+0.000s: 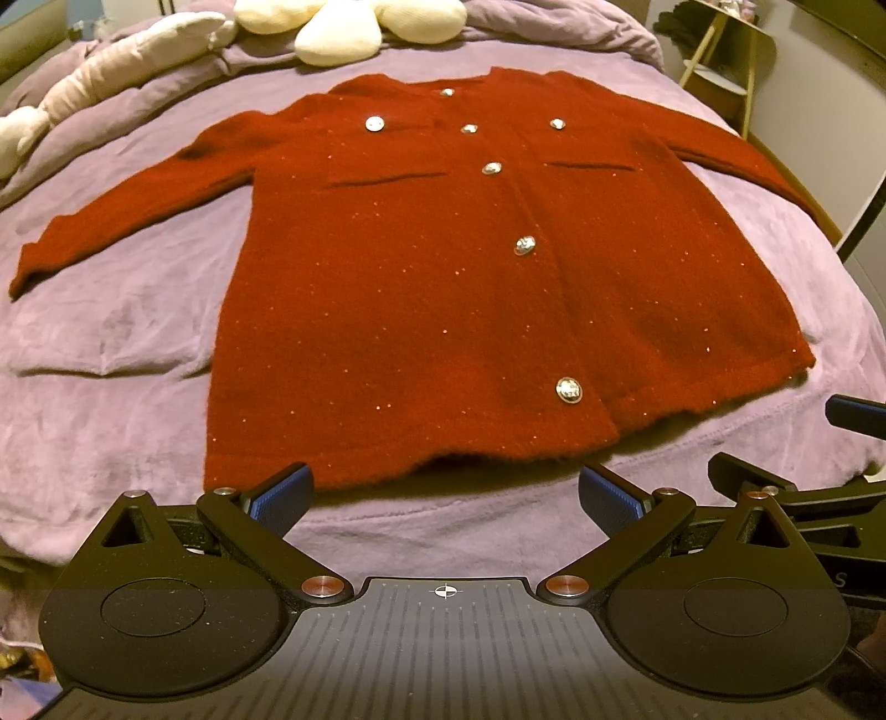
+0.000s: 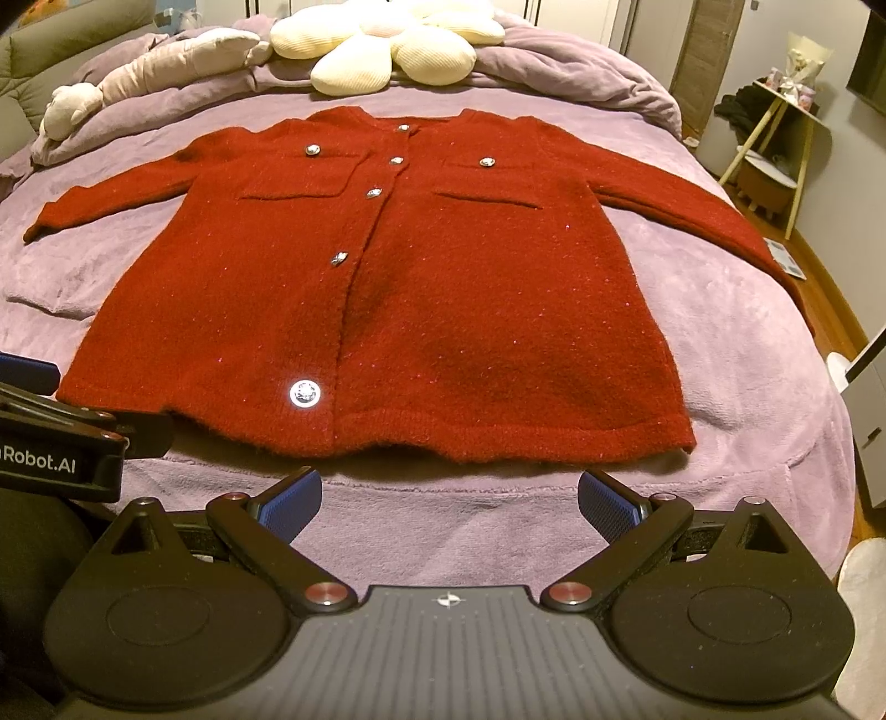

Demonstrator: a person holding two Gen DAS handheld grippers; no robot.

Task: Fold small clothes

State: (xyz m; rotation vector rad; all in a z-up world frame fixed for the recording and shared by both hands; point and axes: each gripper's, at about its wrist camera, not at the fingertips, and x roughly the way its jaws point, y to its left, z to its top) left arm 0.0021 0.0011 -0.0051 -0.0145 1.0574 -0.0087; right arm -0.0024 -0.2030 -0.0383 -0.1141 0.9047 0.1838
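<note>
One red cardigan [image 1: 443, 277] lies flat, buttoned, on the purple bed [image 1: 138, 332]. Both grippers, left [image 1: 443, 495] and right [image 2: 448, 501], hover spread and empty near its hem; best pinch a sleeve cuff first, folding inward smoothly.

1. The left wrist view looks forward over the left gripper [image 1: 443, 498], low and near the hem of a red cardigan [image 1: 443, 288], facing the cream flower-shaped pillow [image 1: 343, 27].
2. The right wrist view looks the same way over the right gripper [image 2: 448, 504], set further right.
3. Both share the cardigan [image 2: 387, 304], purple blanket [image 2: 443, 520] and pillow [image 2: 382, 44]; each sees the other gripper at its edge.
</note>
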